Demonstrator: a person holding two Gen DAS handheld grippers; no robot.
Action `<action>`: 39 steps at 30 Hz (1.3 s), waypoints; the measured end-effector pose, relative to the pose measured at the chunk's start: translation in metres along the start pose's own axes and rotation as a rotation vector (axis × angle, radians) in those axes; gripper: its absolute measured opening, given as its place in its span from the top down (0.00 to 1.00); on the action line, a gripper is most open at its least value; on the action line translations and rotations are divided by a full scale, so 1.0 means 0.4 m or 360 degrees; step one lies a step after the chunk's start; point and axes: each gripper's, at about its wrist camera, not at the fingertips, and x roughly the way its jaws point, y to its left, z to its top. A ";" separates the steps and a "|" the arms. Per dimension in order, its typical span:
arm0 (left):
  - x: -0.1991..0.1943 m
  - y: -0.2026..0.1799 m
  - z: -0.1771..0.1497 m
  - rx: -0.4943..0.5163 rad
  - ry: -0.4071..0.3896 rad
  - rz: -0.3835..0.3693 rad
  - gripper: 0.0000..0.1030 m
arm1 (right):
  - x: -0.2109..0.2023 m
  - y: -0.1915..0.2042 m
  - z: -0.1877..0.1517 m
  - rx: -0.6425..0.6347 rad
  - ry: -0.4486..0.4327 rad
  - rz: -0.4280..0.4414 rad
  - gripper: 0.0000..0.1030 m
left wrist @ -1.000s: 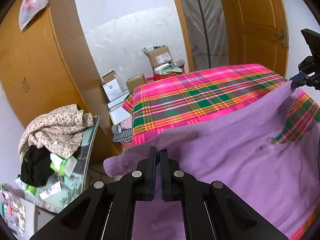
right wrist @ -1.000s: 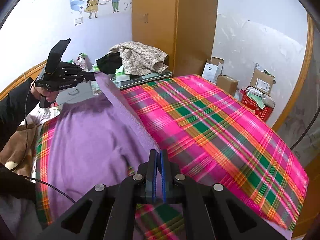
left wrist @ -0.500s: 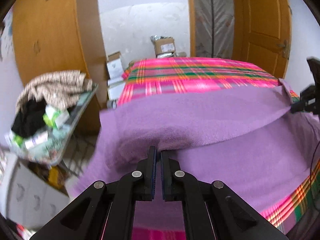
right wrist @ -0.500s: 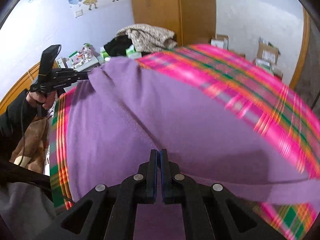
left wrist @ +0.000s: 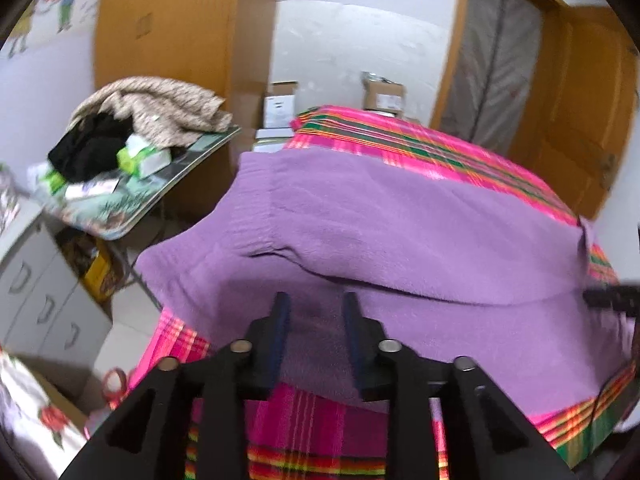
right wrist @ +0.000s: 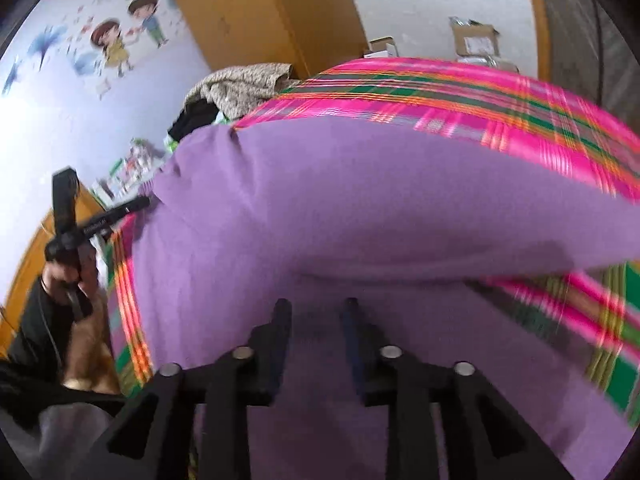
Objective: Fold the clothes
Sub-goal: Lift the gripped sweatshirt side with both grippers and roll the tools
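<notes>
A purple fleece garment (left wrist: 400,232) lies on the pink plaid bed cover (left wrist: 420,148), its far half folded over the near half. My left gripper (left wrist: 316,308) hovers low over the near layer. Its jaws are opening, and the cloth lies under the fingers with no pad pressing on it. In the right wrist view the same garment (right wrist: 360,200) fills the middle. My right gripper (right wrist: 316,308) stands over it, jaws also opening, gripping nothing. A person's hand holds the left gripper (right wrist: 136,204) at the garment's far left corner. The right gripper's tip (left wrist: 600,298) shows at the right edge.
A side table (left wrist: 188,168) at the left carries a heap of clothes (left wrist: 152,104) and small packets. White drawers (left wrist: 36,292) stand below it. Cardboard boxes (left wrist: 384,94) sit beyond the bed, beside a wardrobe (left wrist: 168,32) and a wooden door (left wrist: 580,100).
Both grippers brought the garment's raised edge down toward the near side, folding it over. Both jaws, shut on the cloth before, now stand apart and the cloth has dropped free.
</notes>
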 end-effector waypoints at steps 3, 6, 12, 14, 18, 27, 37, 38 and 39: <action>0.006 0.000 0.010 -0.0118 0.0035 -0.0035 0.61 | 0.000 -0.010 -0.008 0.0143 -0.0026 0.0082 0.64; 0.016 -0.005 0.024 -0.0214 0.0042 -0.0096 0.57 | 0.002 -0.027 -0.009 0.0316 -0.0049 0.0159 0.61; 0.050 0.015 0.052 -0.0409 0.0069 -0.0177 0.54 | 0.016 -0.077 -0.007 0.0607 -0.0074 0.0299 0.60; 0.062 0.030 0.056 -0.0492 0.0087 -0.0199 0.54 | 0.022 -0.095 -0.004 0.0697 -0.0083 0.0342 0.60; 0.085 0.064 0.062 -0.0658 0.0107 -0.0235 0.54 | 0.030 -0.125 0.004 0.0820 -0.0120 0.0372 0.60; 0.109 0.100 0.079 -0.0808 0.0083 -0.0255 0.54 | 0.039 -0.153 0.017 0.0970 -0.0191 0.0338 0.61; 0.127 0.145 0.087 -0.1017 0.0035 -0.0343 0.54 | 0.057 -0.161 0.033 0.1028 -0.0188 0.0339 0.68; 0.127 0.145 0.090 -0.1018 0.0023 -0.0344 0.57 | 0.059 -0.163 0.035 0.1027 -0.0184 0.0315 0.85; 0.126 0.143 0.093 -0.1007 0.0011 -0.0337 0.65 | 0.056 -0.168 0.032 0.1025 -0.0187 0.0308 0.96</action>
